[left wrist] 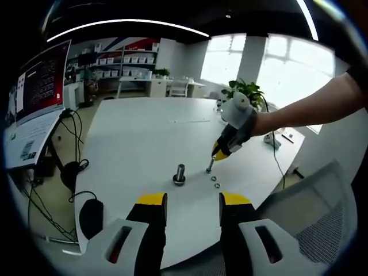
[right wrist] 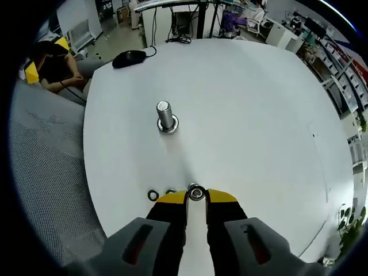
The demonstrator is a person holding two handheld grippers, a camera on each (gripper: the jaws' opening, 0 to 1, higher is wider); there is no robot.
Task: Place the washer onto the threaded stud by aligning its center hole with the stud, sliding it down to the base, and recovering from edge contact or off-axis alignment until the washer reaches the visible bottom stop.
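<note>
- Right gripper [right wrist: 196, 197] has its jaws nearly together, pinching a washer [right wrist: 196, 193] at the tips, low over the white desk [right wrist: 247, 115].
- Two spare washers [right wrist: 153, 195] lie just beside it.
- Threaded stud [right wrist: 165, 117] stands upright, well apart.
- Left gripper [left wrist: 193, 208] hovers with jaws spread, holding nothing.

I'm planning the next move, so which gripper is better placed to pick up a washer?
Right. The right gripper has its tips at a washer on the table; the left gripper hangs open, short of the stud.
</note>
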